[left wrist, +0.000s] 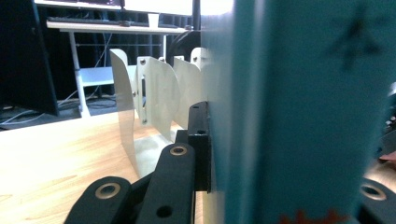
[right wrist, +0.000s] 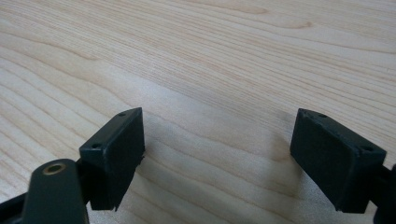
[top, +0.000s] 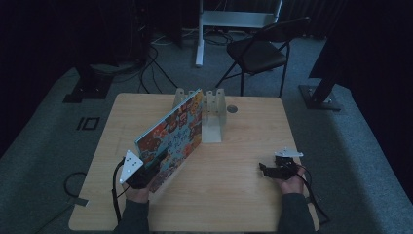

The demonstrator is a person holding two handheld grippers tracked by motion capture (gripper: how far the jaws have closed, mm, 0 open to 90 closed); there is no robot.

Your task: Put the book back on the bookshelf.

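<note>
On the wooden table (top: 234, 195) we work from the largest thing down. It is a pale, bare-grained top, and toward its far edge stands a white rack (top: 213, 114) of upright divider plates, seen closer in the left gripper view (left wrist: 156, 100) as thin curved sheets with screw holes.

Next in size is the picture book (top: 173, 136), a large flat hardcover with a busy, colourful cover. It stands tilted on its lower edge, left of the table's middle, its far corner close to the rack, though we cannot tell whether they touch. In the left gripper view its light-blue spine edge (left wrist: 299, 116) rises right in front of the camera.

We judge the book stiff and fairly light, but wide and top-heavy when held by 1 corner, so it will want to swing or sag. Its glossy boards may slip. A grip low on the near edge, close to the spine, should steer it best between 2 dividers.

The left gripper (top: 146, 168) pinches the book's near lower end, its black pad (left wrist: 200, 144) pressed flat against the cover. The right gripper (top: 267, 169) rests well apart on the right side of the table, its 2 pads (right wrist: 114, 154) spread wide over bare wood with nothing between them.
</note>
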